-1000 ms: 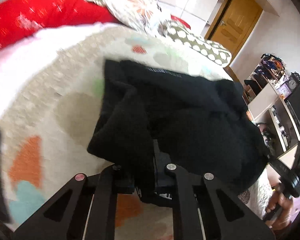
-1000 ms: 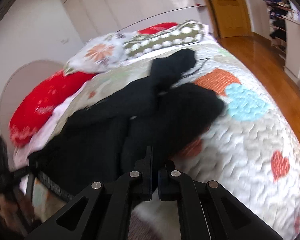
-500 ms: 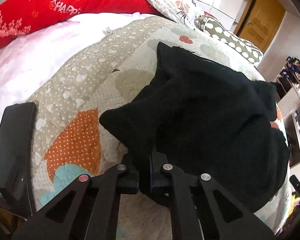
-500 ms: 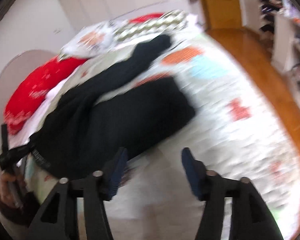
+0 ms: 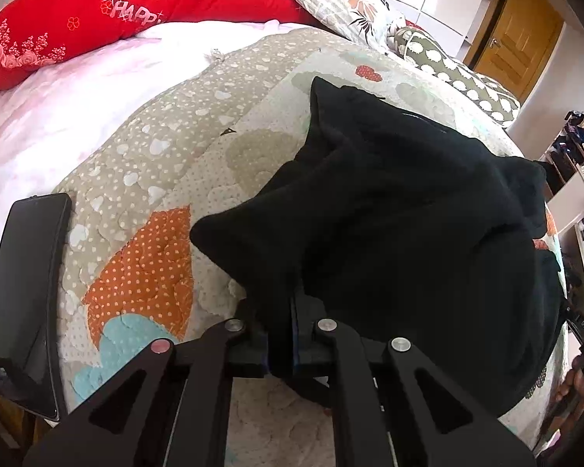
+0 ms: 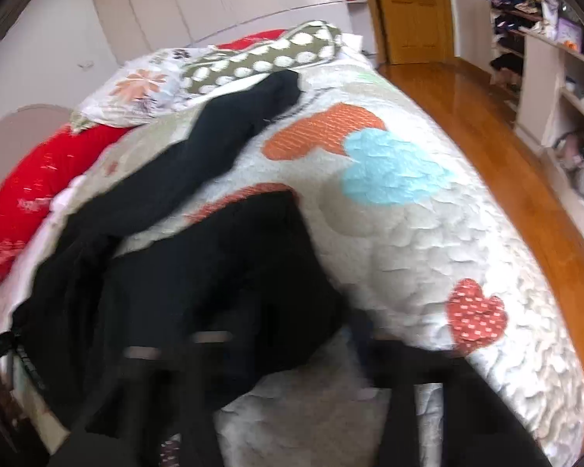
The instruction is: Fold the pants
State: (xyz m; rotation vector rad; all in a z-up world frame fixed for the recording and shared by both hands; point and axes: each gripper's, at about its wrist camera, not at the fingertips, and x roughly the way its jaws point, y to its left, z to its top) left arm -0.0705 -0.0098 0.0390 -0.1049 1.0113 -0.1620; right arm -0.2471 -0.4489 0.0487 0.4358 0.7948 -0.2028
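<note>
Black pants lie rumpled on a quilted bedspread with heart shapes. My left gripper is shut on a corner of the pants at the near edge of the bed. In the right wrist view the pants spread across the bed, one leg reaching toward the pillows. My right gripper is open and blurred by motion, its fingers wide apart over the near edge of the pants, holding nothing.
A black phone lies on the bed's left edge. A red pillow, a floral pillow and a dotted pillow sit at the head. Wooden floor, shelves and a door lie to the right.
My right gripper has opened, let go of the pants and is swinging right. My left gripper has pulled its corner of the pants toward the near edge and lowered it.
</note>
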